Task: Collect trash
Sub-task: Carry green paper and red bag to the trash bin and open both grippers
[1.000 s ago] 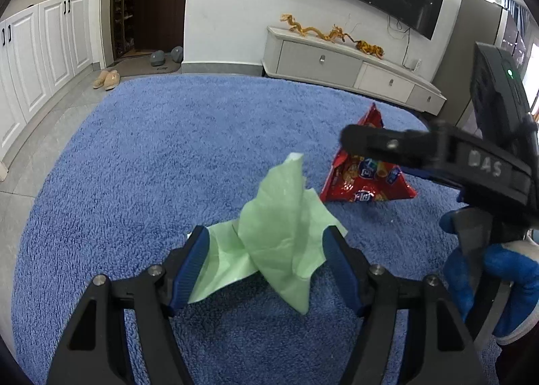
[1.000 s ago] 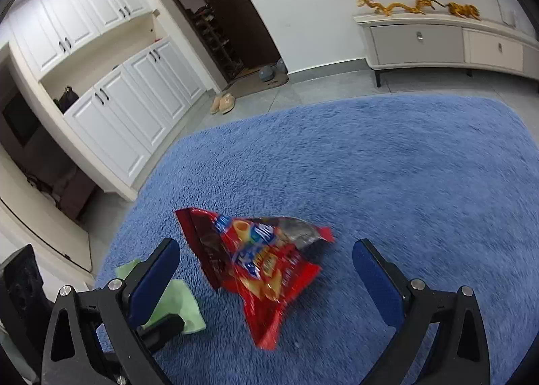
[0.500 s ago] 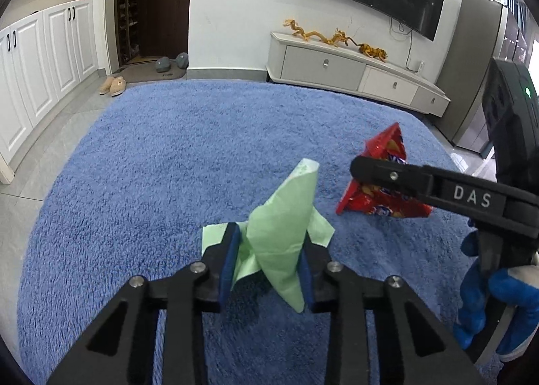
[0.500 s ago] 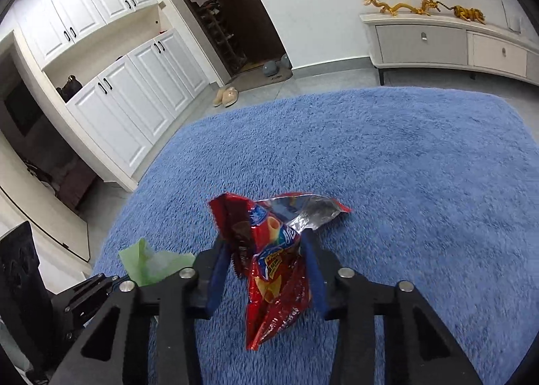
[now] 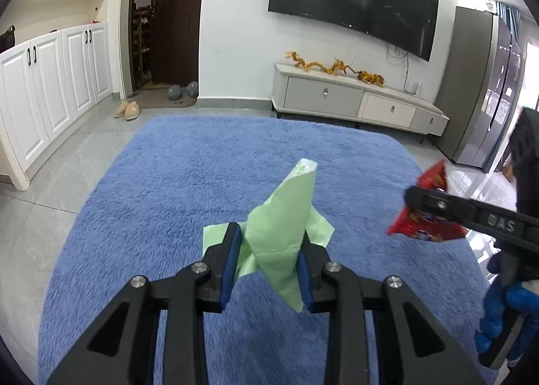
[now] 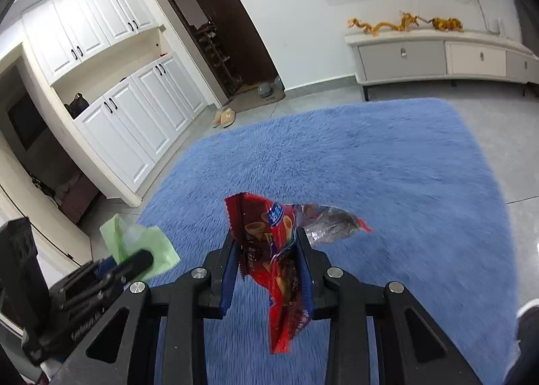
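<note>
left claw (image 5: 269, 262) clamped on green paper (image 5: 284, 216), jaws closed in earlier this second | right claw (image 6: 269, 265) pinching red snack bag (image 6: 269, 250), jaws just finished closing | both pieces held clear above blue rug (image 5: 188, 176) | pickup done, no other litter on rug | no bin in view, drop-off left

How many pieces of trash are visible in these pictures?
2. A green paper napkin is pinched in the left claw, and a red snack bag is pinched in the right claw. Others may lie out of view.
</note>
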`<state>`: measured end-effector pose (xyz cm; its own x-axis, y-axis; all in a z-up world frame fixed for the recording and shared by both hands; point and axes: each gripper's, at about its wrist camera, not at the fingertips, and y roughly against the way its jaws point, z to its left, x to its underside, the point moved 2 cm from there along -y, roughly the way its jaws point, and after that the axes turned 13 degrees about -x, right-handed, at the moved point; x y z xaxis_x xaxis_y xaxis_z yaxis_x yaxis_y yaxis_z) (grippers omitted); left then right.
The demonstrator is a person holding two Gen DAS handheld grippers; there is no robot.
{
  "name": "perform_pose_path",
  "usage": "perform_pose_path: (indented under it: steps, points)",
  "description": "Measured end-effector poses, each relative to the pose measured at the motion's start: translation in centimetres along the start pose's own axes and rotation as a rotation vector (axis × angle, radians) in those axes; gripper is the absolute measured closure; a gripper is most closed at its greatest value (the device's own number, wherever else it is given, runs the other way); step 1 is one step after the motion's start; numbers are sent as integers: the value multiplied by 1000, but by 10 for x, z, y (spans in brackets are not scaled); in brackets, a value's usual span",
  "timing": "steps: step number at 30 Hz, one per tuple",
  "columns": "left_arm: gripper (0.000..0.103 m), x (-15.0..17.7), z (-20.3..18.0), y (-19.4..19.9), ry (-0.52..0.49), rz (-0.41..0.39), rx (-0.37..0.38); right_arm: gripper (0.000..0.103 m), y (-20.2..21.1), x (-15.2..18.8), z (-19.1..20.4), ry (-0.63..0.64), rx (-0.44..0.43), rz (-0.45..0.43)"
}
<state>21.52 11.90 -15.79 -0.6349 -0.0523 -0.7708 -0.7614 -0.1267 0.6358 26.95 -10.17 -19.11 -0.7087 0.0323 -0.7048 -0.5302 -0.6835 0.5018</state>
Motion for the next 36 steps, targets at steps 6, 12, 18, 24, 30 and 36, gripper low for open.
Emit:
perform_pose_path:
  steps: [6, 12, 18, 24, 30, 36]
  points:
    - [74, 8, -7, 39, -18, -49, 2, 74, 62, 21, 8, 30, 79, -33]
    - [74, 11, -18, 71, -37, -96, -2, 74, 120, 46, 6, 24, 165, -78]
    - [74, 14, -32, 96, -74, -123, -8, 74, 167, 66, -5, -15, 228, -122]
    - [74, 18, -61, 121, -129, -146, 7, 74, 208, 79, -19, -50, 260, -181]
    - [74, 17, -107, 143, -204, -176, 47, 74, 245, 91, -29, -54, 305, -224]
    - [74, 20, -157, 152, -287, -177, 94, 74, 272, 104, -50, -82, 357, -256]
